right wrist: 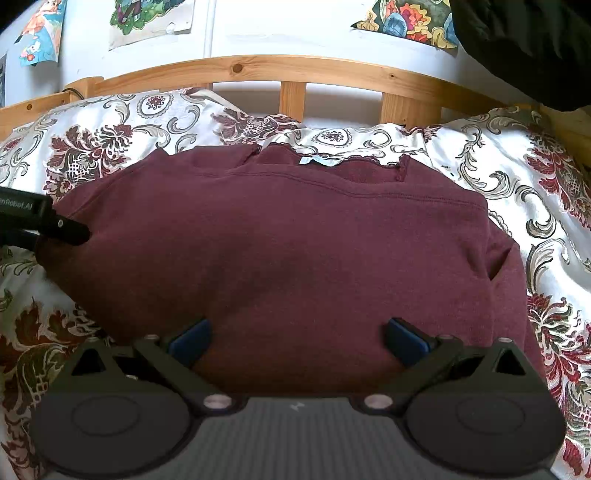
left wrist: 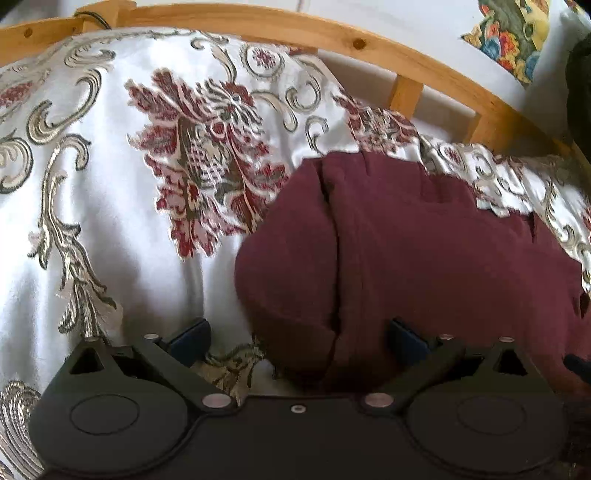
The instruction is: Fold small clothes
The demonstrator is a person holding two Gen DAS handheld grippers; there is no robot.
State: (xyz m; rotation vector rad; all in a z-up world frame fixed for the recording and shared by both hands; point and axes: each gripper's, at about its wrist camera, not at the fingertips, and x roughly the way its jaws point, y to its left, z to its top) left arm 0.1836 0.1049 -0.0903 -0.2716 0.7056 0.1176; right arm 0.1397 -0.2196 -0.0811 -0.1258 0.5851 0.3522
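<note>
A maroon sweatshirt (right wrist: 288, 251) lies folded on the floral bedspread (right wrist: 110, 144), its collar with a pale blue tag (right wrist: 317, 160) toward the headboard. My right gripper (right wrist: 297, 341) hovers open over its near edge, blue pads wide apart with cloth under them and nothing pinched. My left gripper (left wrist: 297, 338) is open too, at the left edge of the same sweatshirt (left wrist: 424, 251), whose folded side bulges between the fingers. In the right wrist view the left gripper (right wrist: 70, 229) shows as a black tip touching the garment's left edge.
A wooden headboard (right wrist: 295, 70) with slats runs behind the bed, against a white wall with colourful posters (right wrist: 406, 18). A dark garment (right wrist: 524, 44) hangs at the top right. White floral bedspread (left wrist: 92, 203) spreads left of the sweatshirt.
</note>
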